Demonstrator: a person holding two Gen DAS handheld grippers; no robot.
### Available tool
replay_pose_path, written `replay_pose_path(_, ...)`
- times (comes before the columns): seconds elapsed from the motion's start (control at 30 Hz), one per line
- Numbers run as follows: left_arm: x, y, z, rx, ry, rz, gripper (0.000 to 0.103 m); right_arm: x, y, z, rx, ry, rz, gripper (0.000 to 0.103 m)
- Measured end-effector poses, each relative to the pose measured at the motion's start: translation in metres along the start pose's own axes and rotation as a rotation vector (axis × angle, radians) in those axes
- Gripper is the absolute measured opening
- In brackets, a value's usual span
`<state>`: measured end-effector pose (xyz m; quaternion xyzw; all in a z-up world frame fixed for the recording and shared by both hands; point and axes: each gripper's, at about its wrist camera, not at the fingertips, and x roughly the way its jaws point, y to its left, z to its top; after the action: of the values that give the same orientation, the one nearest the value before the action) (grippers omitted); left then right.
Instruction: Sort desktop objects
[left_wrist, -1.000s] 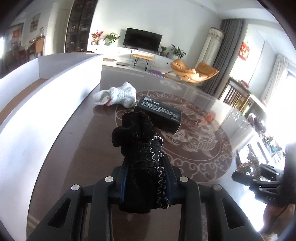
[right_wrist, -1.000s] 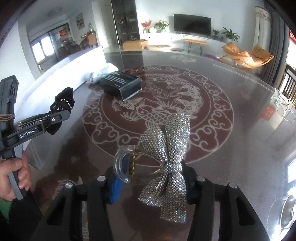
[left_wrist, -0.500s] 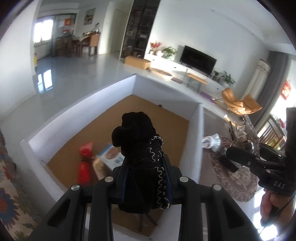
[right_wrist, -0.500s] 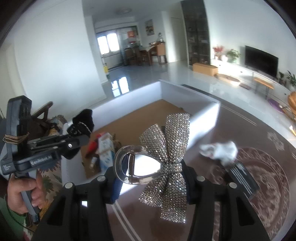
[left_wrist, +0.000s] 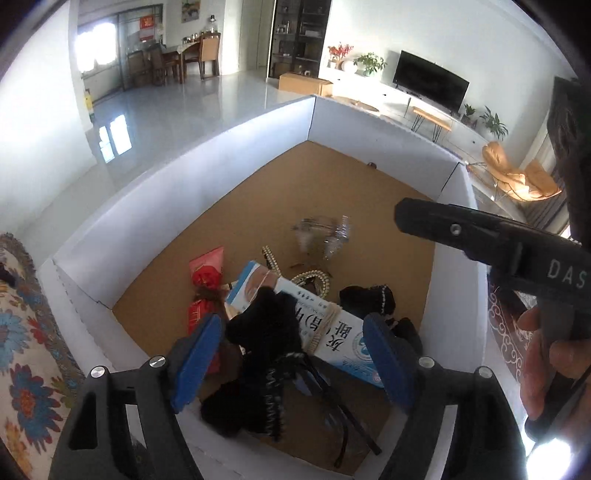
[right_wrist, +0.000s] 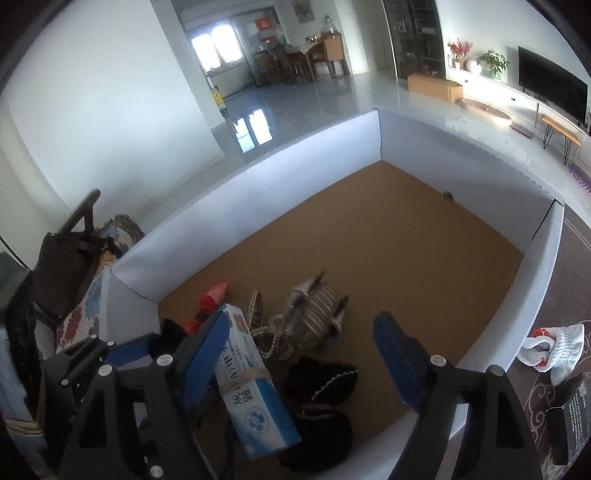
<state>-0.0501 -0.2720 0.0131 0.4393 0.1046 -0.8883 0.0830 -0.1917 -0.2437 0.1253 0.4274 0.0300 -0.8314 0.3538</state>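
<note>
Black knit sock w/ white stitching (left_wrist: 266, 354) is out of my left gripper (left_wrist: 291, 354): jaws have just been opening, blue pads stand wide, and the sock hangs loose between them, dropping into the white-walled cardboard box w/ brown floor (left_wrist: 207, 192). It looks mid-fall, touching neither pad as far as I can tell.

Same on the right gripper (right_wrist: 306, 362): jaws have just been opening, nothing between the pads now. The sparkly rhinestone bow hair clip (right_wrist: 314, 314) is blurred, down by the box floor, landing beside the pearl-trimmed hair bands (right_wrist: 262, 332). A sec ago both items were clamped over the table; now both are over the box and let go. So 2 more items sorted, I judge.

Already in the box: blue-and-white carton tied w/ string (right_wrist: 255, 398), red foil packet (left_wrist: 205, 280), another black sock w/ white trim (right_wrist: 321, 380).

Still on the dark patterned table, outside the box wall: white sock w/ red detail (right_wrist: 554, 343) and a black printed box (right_wrist: 576, 410). Those come next. Box wall stands between grippers and them, so I need to lift clear first. The 2 grippers sit close together; mind a clash.
</note>
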Motion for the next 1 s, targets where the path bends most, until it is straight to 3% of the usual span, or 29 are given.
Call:
replay_pose_path(0.1, -0.028, -0.03, -0.008, 0.037, -0.091, -0.049, 0.078, -0.046, -0.012, -0.018, -0.021, -0.108, -0.027, 0.092)
replay_pose_path(0.23, -0.069, -0.096, -0.024, 0.188, -0.162, -0.176, 0.08, -0.119, -0.056, -0.078, 0.008, -0.231, -0.116, 0.102)
replay_pose_path(0.33, -0.083, -0.162, -0.046, 0.329, -0.181, -0.285, 0.102, -0.158, -0.107, -0.137, 0.082, -0.236, -0.238, 0.103)
replay_pose_path(0.43, -0.066, -0.215, -0.072, 0.401, -0.149, -0.351, 0.103, -0.181, -0.16, -0.199, 0.172, -0.159, -0.422, 0.103)
replay_pose_path(0.6, 0.015, -0.269, -0.106, 0.401, -0.003, -0.301, 0.103, -0.206, -0.221, -0.274, 0.284, -0.045, -0.589, 0.103)
replay_pose_path(0.8, 0.079, -0.29, -0.129, 0.373, 0.108, -0.216, 0.103, -0.212, -0.236, -0.309, 0.355, -0.034, -0.597, 0.103)
replay_pose_path(0.9, 0.082, -0.302, -0.127, 0.41, 0.079, -0.157, 0.103, -0.205, -0.238, -0.308, 0.347, -0.001, -0.6, 0.103)
replay_pose_path(1.0, 0.087, -0.312, -0.12, 0.412, 0.059, -0.158, 0.103, -0.203, -0.237, -0.31, 0.344, 0.008, -0.6, 0.103)
